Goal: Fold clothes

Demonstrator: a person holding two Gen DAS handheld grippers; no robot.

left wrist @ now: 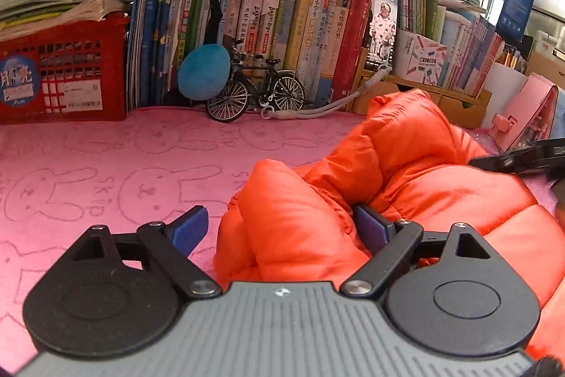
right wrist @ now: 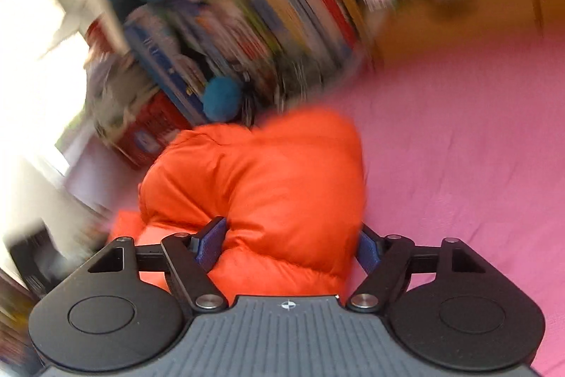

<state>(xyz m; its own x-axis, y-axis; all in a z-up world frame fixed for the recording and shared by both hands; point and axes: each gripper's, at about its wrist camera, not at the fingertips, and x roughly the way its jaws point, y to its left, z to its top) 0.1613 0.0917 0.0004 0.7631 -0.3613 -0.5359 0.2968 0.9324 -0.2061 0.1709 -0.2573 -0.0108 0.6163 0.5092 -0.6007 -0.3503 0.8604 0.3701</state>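
The left tool (left wrist: 280,225) stands wide: one blue pad hangs over the pink cloth (left wrist: 106,172), clear of everything, the other lies against a fold of the orange jacket (left wrist: 406,172), so nothing is gripped. The right tool (right wrist: 291,241) has a puffy roll of the jacket (right wrist: 261,175) between its pads, both touching the fabric; that view is blurred, so whether it squeezes I cannot tell. The jacket lies bunched on the cloth-covered table, right of centre in the left view. Behind it stand books (left wrist: 289,23), a toy bicycle (left wrist: 256,90) and a red crate (left wrist: 63,73).
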